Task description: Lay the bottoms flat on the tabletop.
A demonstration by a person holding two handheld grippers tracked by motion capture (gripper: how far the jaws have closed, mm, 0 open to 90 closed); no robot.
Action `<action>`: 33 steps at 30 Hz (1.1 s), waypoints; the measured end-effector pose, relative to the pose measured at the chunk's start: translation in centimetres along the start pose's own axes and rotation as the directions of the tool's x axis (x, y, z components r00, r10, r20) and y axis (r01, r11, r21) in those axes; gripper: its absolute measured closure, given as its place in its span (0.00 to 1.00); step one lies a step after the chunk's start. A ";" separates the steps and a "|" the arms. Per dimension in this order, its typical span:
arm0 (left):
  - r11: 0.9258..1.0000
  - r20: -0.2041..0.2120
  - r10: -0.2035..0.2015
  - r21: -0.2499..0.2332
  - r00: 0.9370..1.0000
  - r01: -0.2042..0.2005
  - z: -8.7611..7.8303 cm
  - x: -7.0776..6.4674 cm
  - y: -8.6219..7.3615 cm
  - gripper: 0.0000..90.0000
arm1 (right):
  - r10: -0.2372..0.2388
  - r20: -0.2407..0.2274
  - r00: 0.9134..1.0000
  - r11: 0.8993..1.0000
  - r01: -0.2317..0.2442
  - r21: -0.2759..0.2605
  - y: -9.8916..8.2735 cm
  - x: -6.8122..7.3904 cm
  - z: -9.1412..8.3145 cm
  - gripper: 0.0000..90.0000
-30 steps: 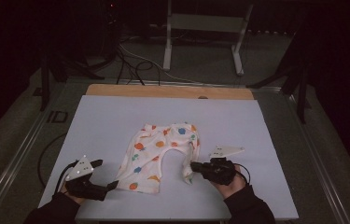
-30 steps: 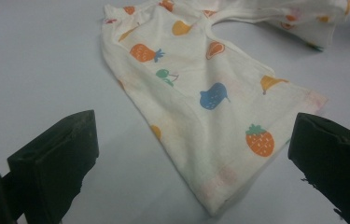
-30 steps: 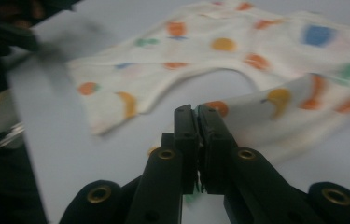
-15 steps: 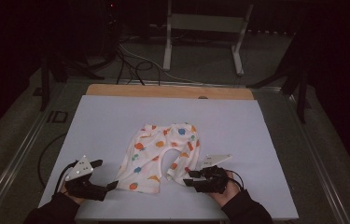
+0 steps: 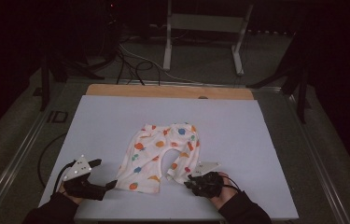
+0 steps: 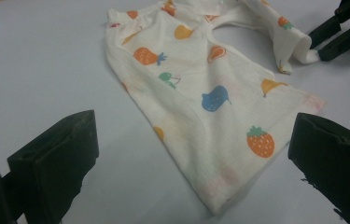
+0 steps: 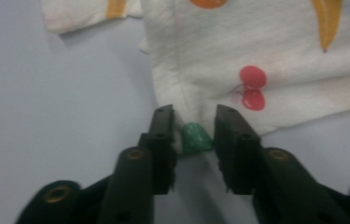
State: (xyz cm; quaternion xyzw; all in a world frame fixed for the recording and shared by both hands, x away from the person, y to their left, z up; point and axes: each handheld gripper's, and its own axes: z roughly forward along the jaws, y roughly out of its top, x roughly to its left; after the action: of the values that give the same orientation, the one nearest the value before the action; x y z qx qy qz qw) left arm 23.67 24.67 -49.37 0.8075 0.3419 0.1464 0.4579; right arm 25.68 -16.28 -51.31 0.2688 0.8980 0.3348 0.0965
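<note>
Since the earlier frames, my right gripper (image 5: 187,182) has come down and toward me along the right leg of the shorts (image 5: 161,156), ending at the leg's hem. Its jaws have just been closing. In the right gripper view they stand a narrow gap apart, one on each side of the hem's edge at a small green print (image 7: 196,137); I cannot tell whether the pads press the cloth yet.

My left gripper (image 5: 108,178) has kept its place at the near left of the table (image 5: 275,140). Its jaws are spread wide, and in the left gripper view the corner of the left leg's hem lies on the table between them, not touching either jaw.

I see the shorts lying flat near the middle of the white table, waistband away from me, both legs pointing toward me. They are white with fruit prints: a strawberry (image 6: 260,141) near the left hem, cherries (image 7: 252,86) near the right hem.
</note>
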 end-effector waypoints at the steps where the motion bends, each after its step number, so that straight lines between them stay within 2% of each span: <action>1: 1.000 0.000 0.002 0.002 1.000 -0.002 0.0 0.0 0.0 0.03 | 0.011 0.007 1.000 1.000 -0.011 0.001 0.0 -0.1 0.0 0.86; 2: 1.000 0.002 0.007 0.006 1.000 -0.007 0.0 0.0 0.0 0.03 | 0.009 0.013 1.000 1.000 -0.009 0.000 0.0 -0.2 0.0 0.90; 3: 1.000 0.002 0.007 0.006 1.000 -0.007 0.0 0.0 0.0 0.03 | 0.009 0.013 1.000 1.000 -0.009 0.000 0.0 -0.2 0.0 0.90; 4: 1.000 0.002 0.006 0.003 1.000 -0.006 0.0 -0.1 0.0 0.03 | 0.012 0.019 1.000 1.000 -0.012 0.003 0.0 -0.3 -0.1 0.96; 5: 1.000 0.002 0.004 0.001 1.000 -0.004 0.0 -0.1 0.0 0.03 | 0.031 0.022 0.999 1.000 -0.031 0.005 0.1 -0.5 -0.3 0.98; 7: 1.000 0.002 0.006 0.004 1.000 -0.006 0.0 -0.1 0.0 0.03 | 0.039 0.023 0.999 0.999 -0.039 0.006 0.2 -0.8 -0.9 0.98; 10: 1.000 0.002 0.008 0.006 1.000 -0.008 0.0 -0.1 0.0 0.03 | 0.039 0.026 0.999 0.999 -0.038 -0.026 0.2 -1.1 -2.0 0.98; 11: 1.000 -0.001 0.001 0.003 1.000 -0.001 0.0 0.0 0.0 0.03 | 0.038 0.027 0.999 0.999 -0.037 -0.040 0.0 -1.6 -3.2 0.98; 17: 1.000 -0.001 0.002 0.000 1.000 -0.002 0.0 0.0 0.0 0.03 | 0.039 0.025 0.999 0.999 -0.039 -0.026 -2.2 -3.0 -5.7 0.98; 23: 1.000 -0.001 0.004 0.009 1.000 -0.004 0.2 0.0 0.0 0.03 | 0.079 0.032 0.996 0.997 -0.079 0.007 -4.2 -3.8 -6.5 0.97; 28: 1.000 -0.001 0.002 0.006 1.000 -0.002 0.2 0.1 0.0 0.03 | 0.108 0.035 0.994 0.994 -0.108 -0.003 -5.0 -4.3 -6.9 0.97; 30: 1.000 -0.002 0.005 0.006 1.000 -0.005 0.1 0.0 0.0 0.03 | 0.120 0.035 0.992 0.993 -0.120 -0.020 -5.0 -4.6 -7.2 0.90; 31: 1.000 -0.002 0.003 0.005 1.000 -0.003 0.1 0.0 0.0 0.03 | 0.126 0.025 0.992 0.992 -0.125 -0.036 -5.0 -4.6 -7.3 0.81; 33: 1.000 -0.003 0.001 0.002 1.000 -0.001 0.1 0.1 0.0 0.03 | 0.131 0.020 0.991 0.990 -0.130 -0.056 -4.8 -4.7 -7.5 0.80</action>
State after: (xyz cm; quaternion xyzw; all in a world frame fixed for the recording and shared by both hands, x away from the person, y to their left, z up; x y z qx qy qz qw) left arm 23.77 24.64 -49.39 0.8080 0.3424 0.1472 0.4564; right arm 24.99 -26.03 -48.85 0.3282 0.8678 0.3615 0.0920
